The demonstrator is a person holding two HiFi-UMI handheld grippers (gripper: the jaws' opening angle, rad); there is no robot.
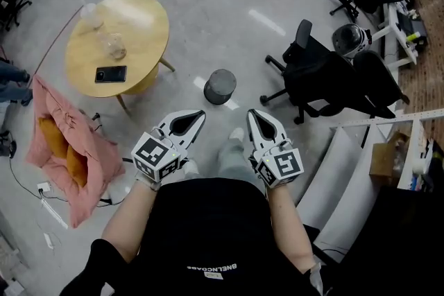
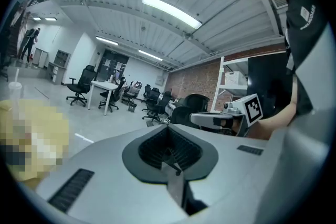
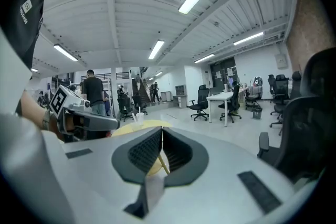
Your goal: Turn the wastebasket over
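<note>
Head view, grippers: The left gripper (image 1: 198,115) and the right gripper (image 1: 254,115) were held side by side at the person's waist. Both had their jaws together on nothing, which looked like a carrying pose and not a reach.
Head view, wastebasket: The grey wastebasket (image 1: 220,86) stood on the floor (image 1: 208,17) beyond both grippers, well apart from them and roughly midway between their lines. I could not tell which end faced up.
Head view, surroundings: A round yellow bench (image 1: 142,24) with a phone (image 1: 111,73) on it stood to the far left. A pink cloth (image 1: 66,149) lay at the left, and black office chairs (image 1: 316,76) stood close to the right of the wastebasket. The floor between the person and the wastebasket was bare, so the chairs seemed the only crowding.
Left gripper view, jaws: The tips met with nothing between them, and they pointed nearly level across the room, too high to show the wastebasket.
Left gripper view, surroundings: The right gripper showed at the right, with distant chairs far beyond it.
Right gripper view, jaws: The jaws were closed and empty, likewise aimed over the wastebasket, which was out of view.
Right gripper view, surroundings: The yellow bench showed just past the tips and bore a cup (image 3: 139,118). The left gripper was at the left, and a black chair back (image 3: 310,128) loomed near on the right.
</note>
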